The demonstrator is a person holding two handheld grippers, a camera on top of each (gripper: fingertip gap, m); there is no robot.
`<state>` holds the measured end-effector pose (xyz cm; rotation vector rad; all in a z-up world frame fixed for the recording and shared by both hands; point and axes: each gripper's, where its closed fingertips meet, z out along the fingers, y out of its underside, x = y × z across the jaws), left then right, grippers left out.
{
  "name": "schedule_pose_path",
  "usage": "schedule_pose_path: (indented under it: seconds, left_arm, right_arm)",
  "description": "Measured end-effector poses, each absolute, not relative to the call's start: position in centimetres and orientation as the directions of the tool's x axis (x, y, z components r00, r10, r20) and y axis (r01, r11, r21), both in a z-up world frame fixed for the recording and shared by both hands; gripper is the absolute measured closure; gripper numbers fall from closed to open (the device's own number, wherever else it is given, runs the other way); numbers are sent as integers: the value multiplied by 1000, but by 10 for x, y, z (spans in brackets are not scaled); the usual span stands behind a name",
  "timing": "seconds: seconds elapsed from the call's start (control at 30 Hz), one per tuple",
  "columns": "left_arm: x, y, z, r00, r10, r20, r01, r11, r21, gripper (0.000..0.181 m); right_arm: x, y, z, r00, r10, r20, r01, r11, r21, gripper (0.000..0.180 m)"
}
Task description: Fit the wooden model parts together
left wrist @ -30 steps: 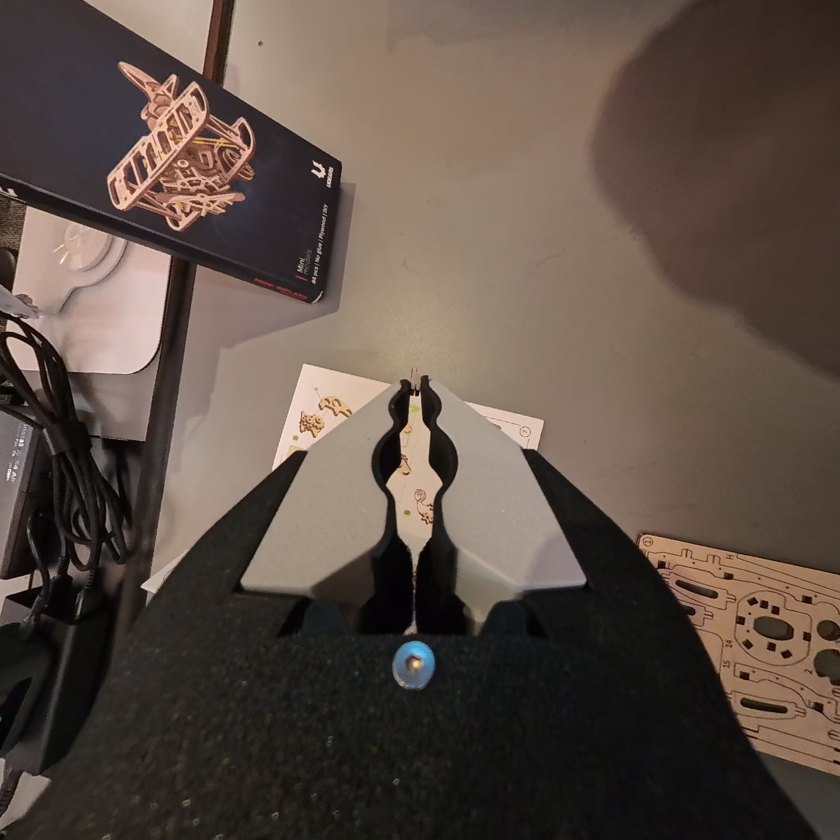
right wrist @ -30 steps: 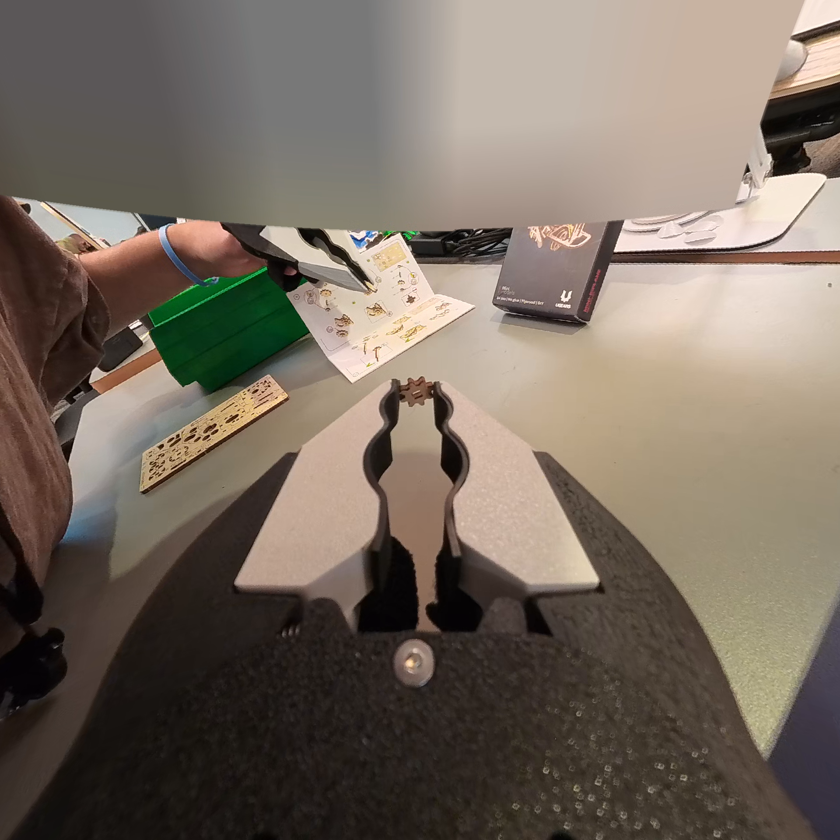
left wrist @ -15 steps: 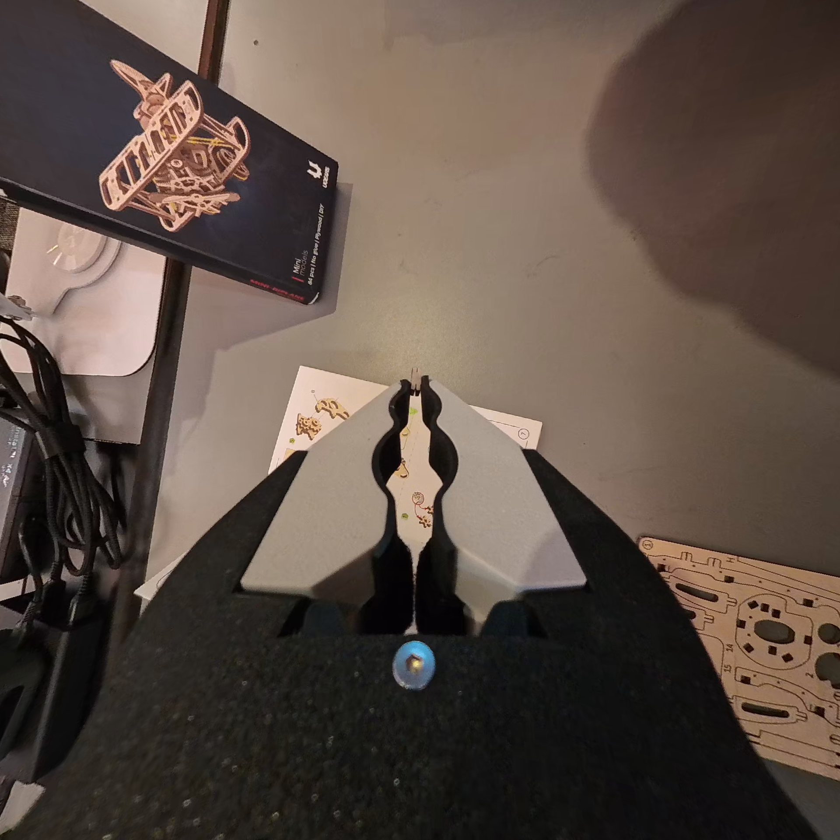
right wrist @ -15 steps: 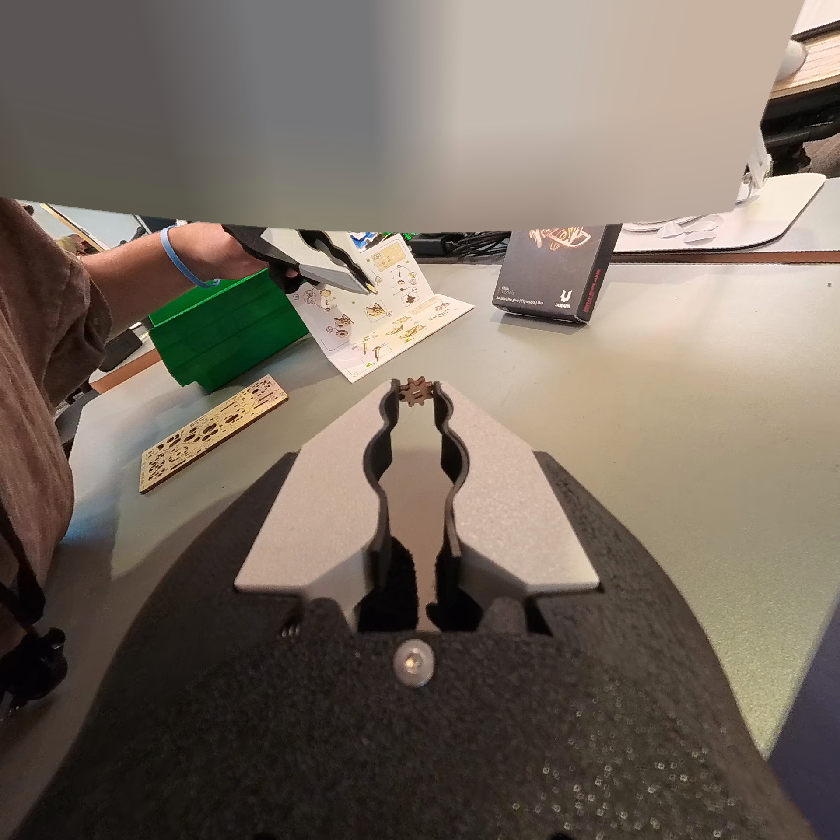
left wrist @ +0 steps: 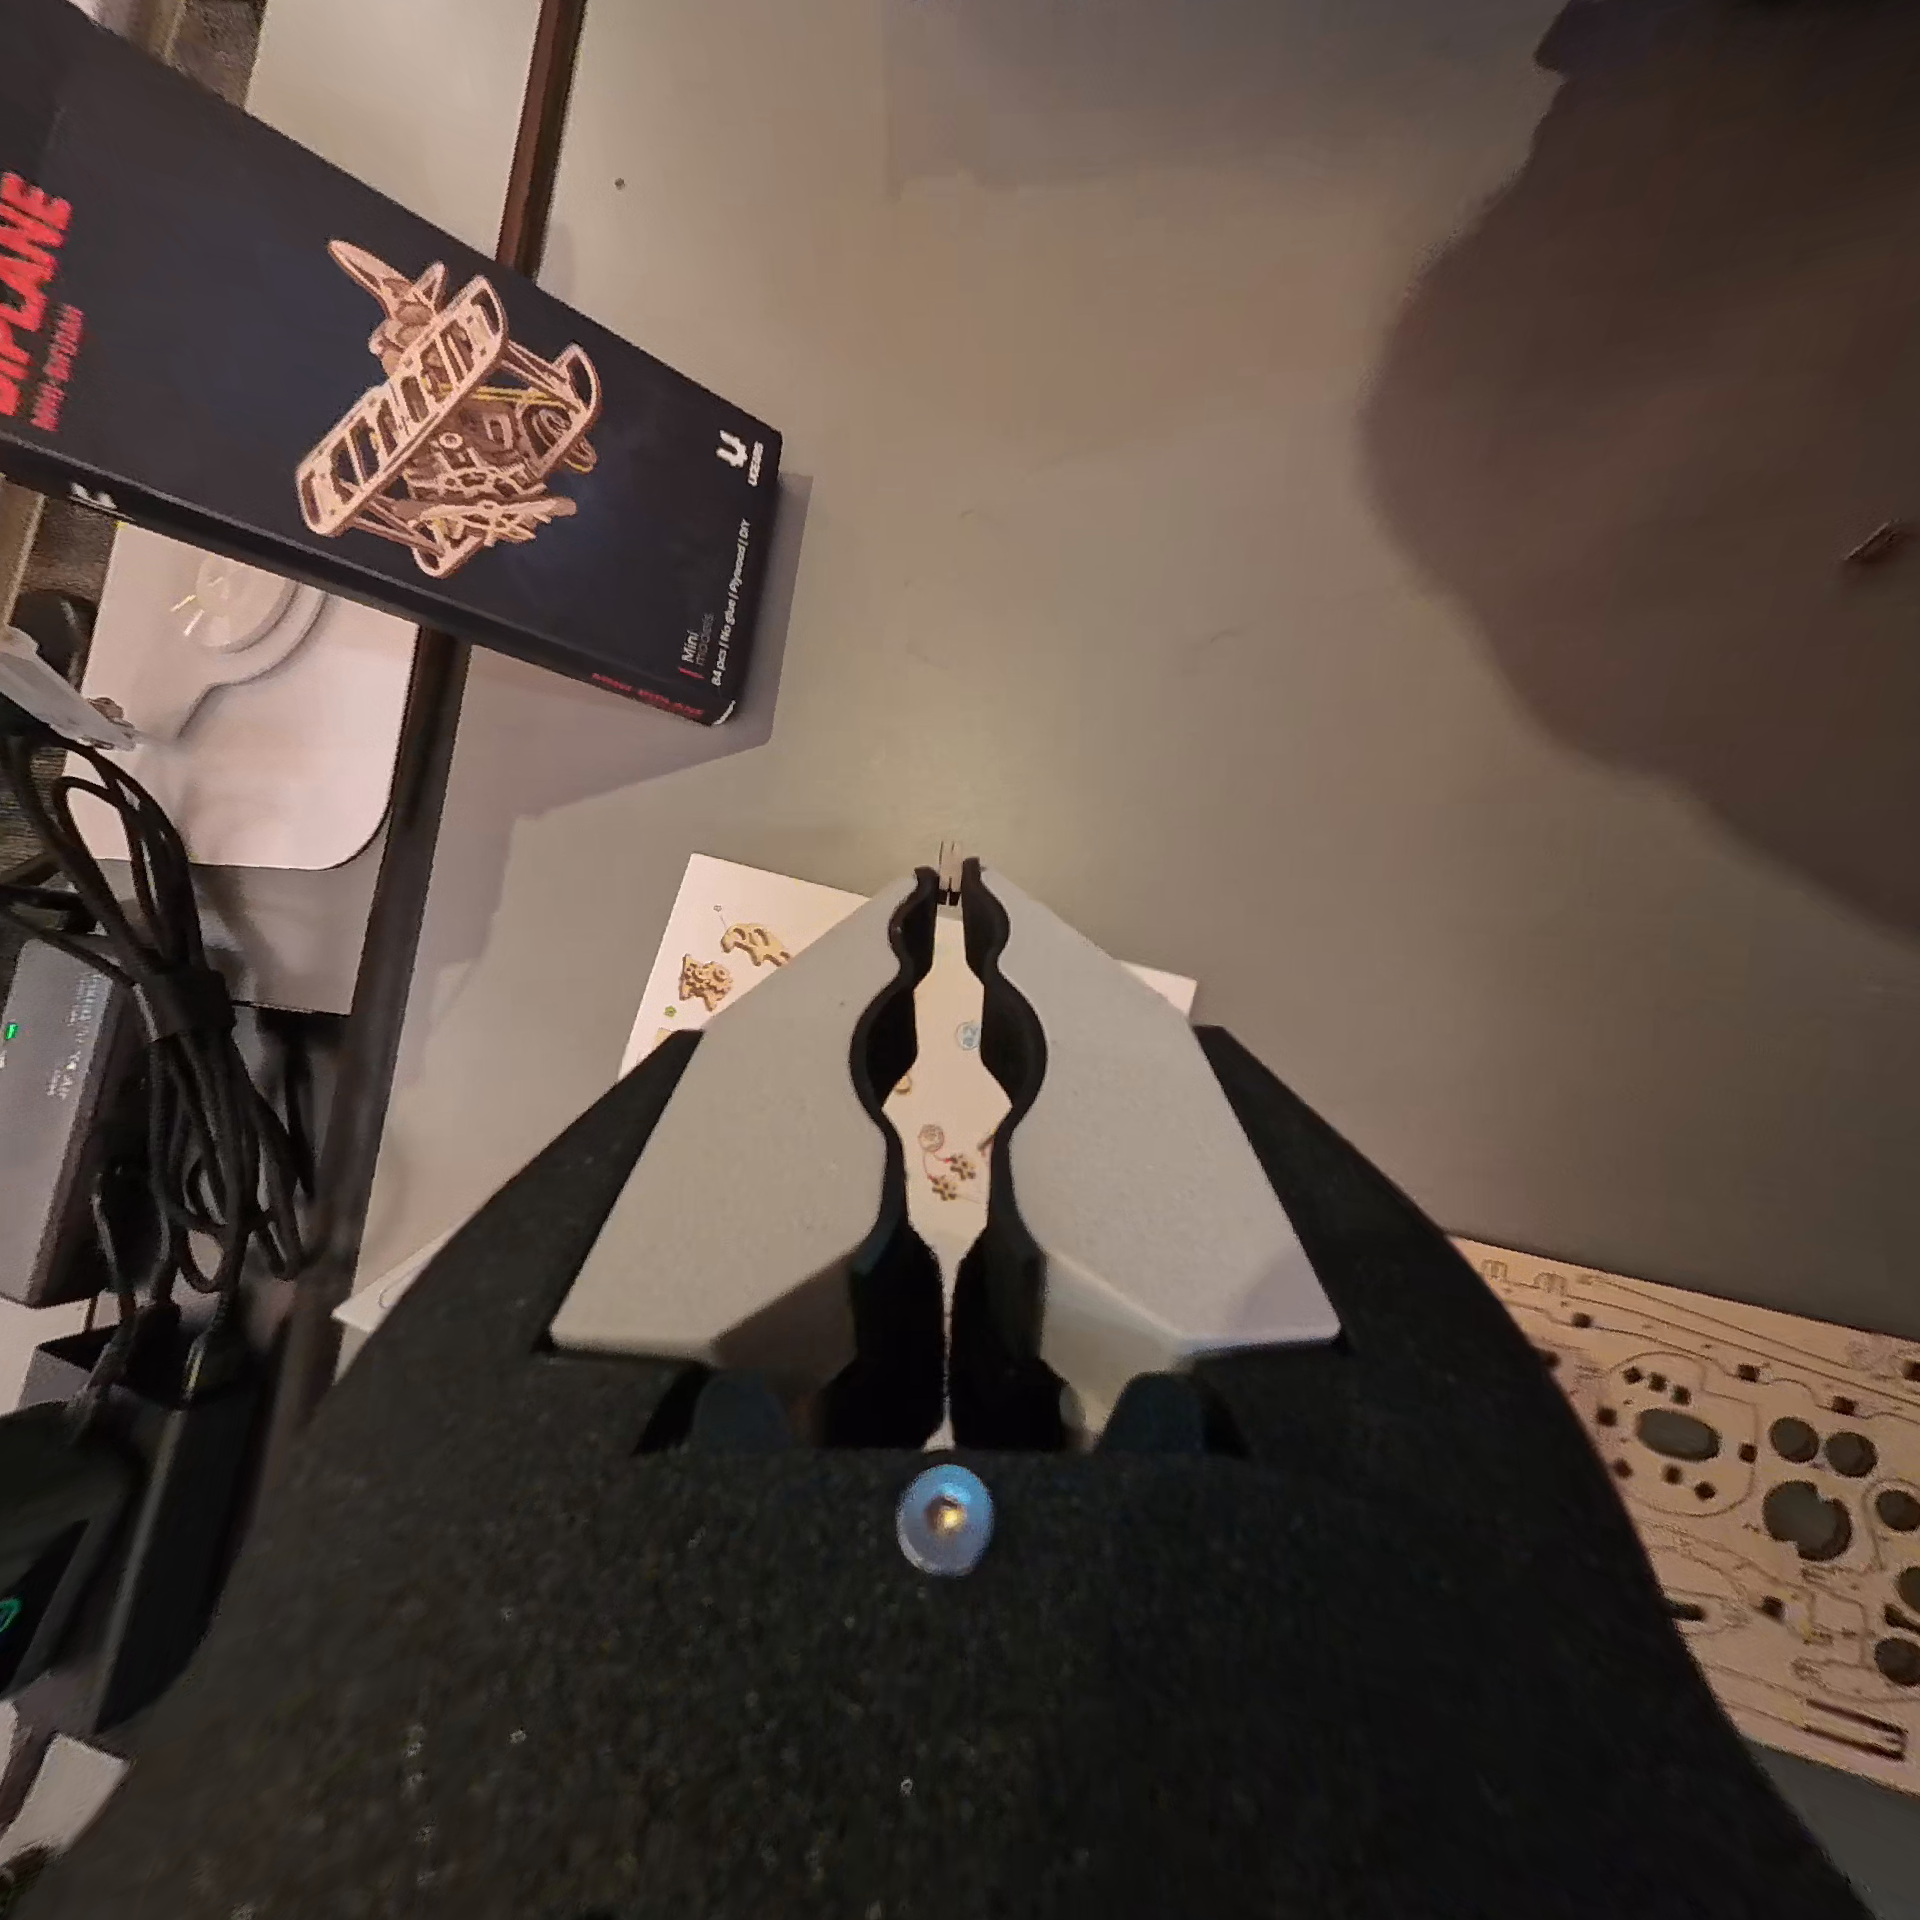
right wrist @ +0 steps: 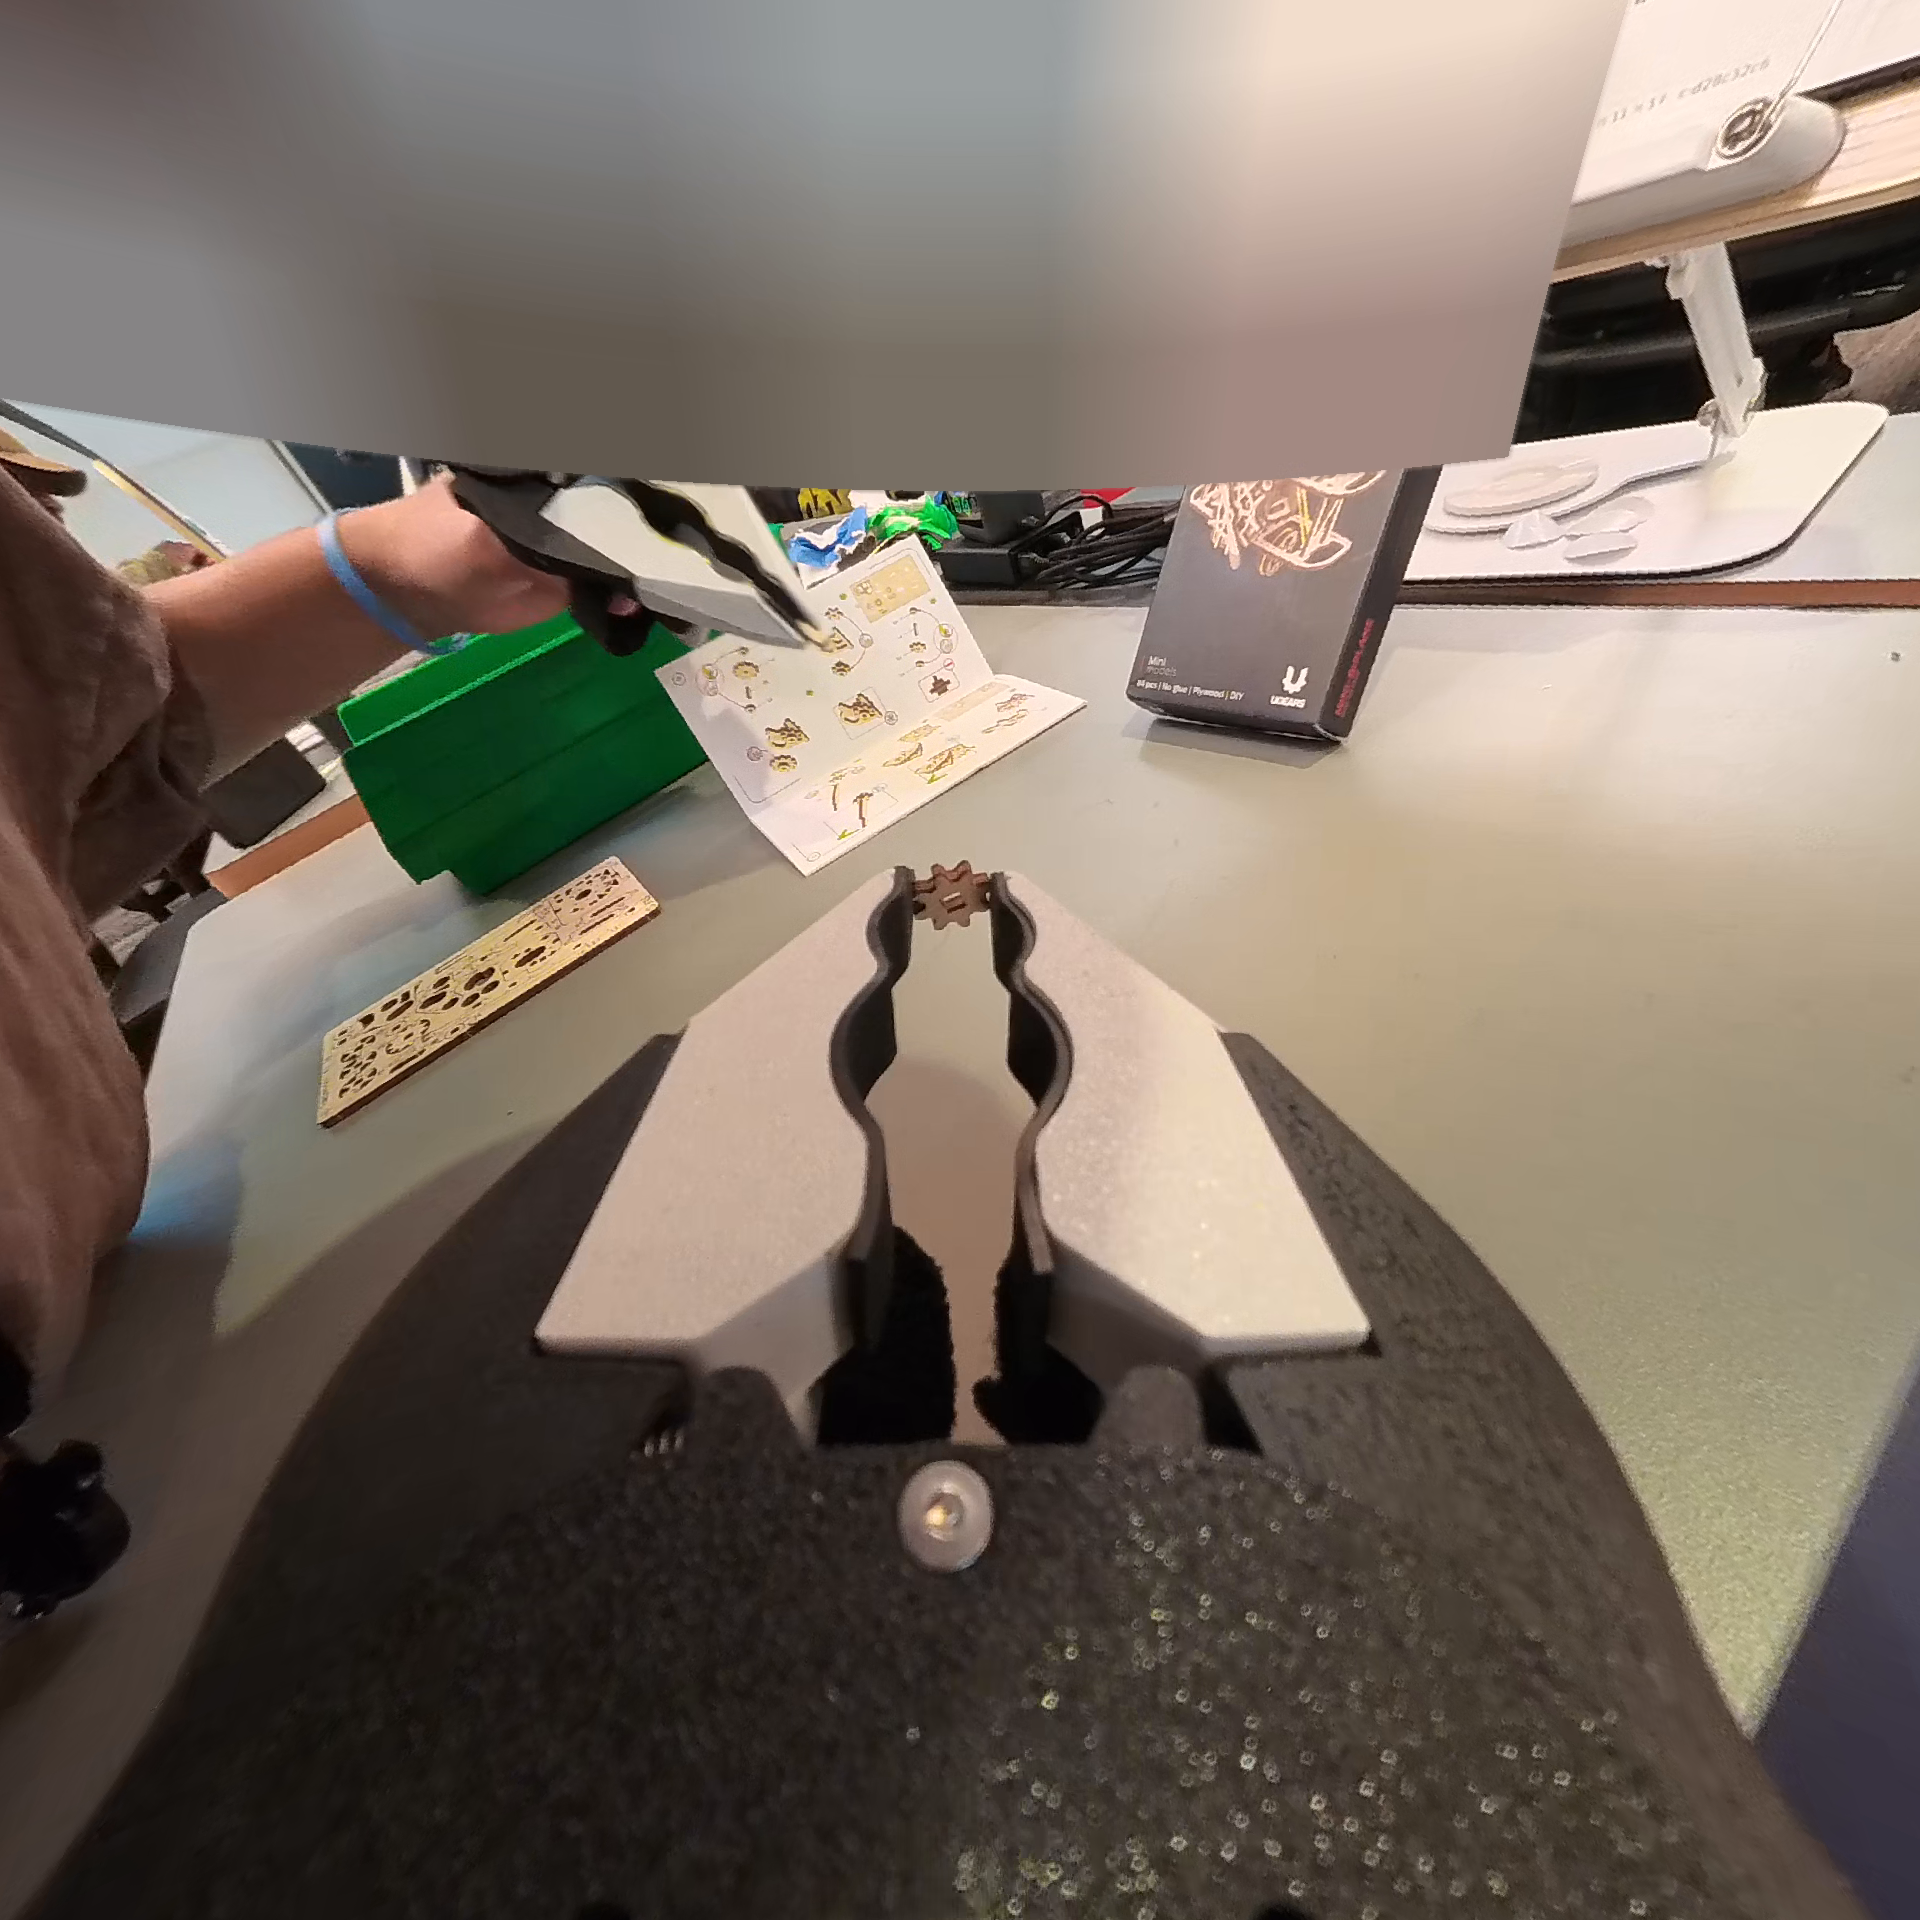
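R gripper (right wrist: 954, 902) clamped on small brown toothed wooden gear (right wrist: 948, 897) | L gripper (left wrist: 945, 883) pinching thin pale wooden sliver (left wrist: 947, 868) | both light, stiff, snappable (hold by edges)

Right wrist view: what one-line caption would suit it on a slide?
Right tool pinches a small wooden gear above a grey table, facing an instruction sheet.

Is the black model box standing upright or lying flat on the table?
Upright. In the right wrist view the black box stands on its narrow end on the grey table, its printed front vertical.
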<state>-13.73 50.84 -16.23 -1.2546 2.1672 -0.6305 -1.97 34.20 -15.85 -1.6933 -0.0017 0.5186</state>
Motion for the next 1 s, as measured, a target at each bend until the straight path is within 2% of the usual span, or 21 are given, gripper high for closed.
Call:
schedule_pose_path:
  seconds: [0.23,0.4,0.5,0.6,0.73,1.0]
  left_arm:
    - [-131,442,-149,-249,-967,54,-580,104,-808,179]
    - [-125,405,-164,-73,-939,336,-478,-262,-838,179]
    - [-133,398,-168,11,-904,428,-413,-394,-821,179]
    - [-146,405,-167,102,-904,416,-346,-424,-837,179]
    - [-157,413,-170,172,-926,336,-317,-375,-871,179]
    - [-146,423,-151,135,-955,263,-283,-291,-914,179]
  right_arm:
    - [-20,342,-158,896,294,-333,-285,-196,-938,166]
    - [-20,342,-158,896,294,-334,-285,-196,-938,166]
    - [-20,342,-158,895,294,-336,-286,-198,-937,166]
    - [-21,342,-158,895,296,-334,-285,-197,-938,166]
    - [-21,341,-158,895,300,-331,-282,-195,-939,166]
    - [-24,342,-160,903,298,-309,-255,-207,-944,166]
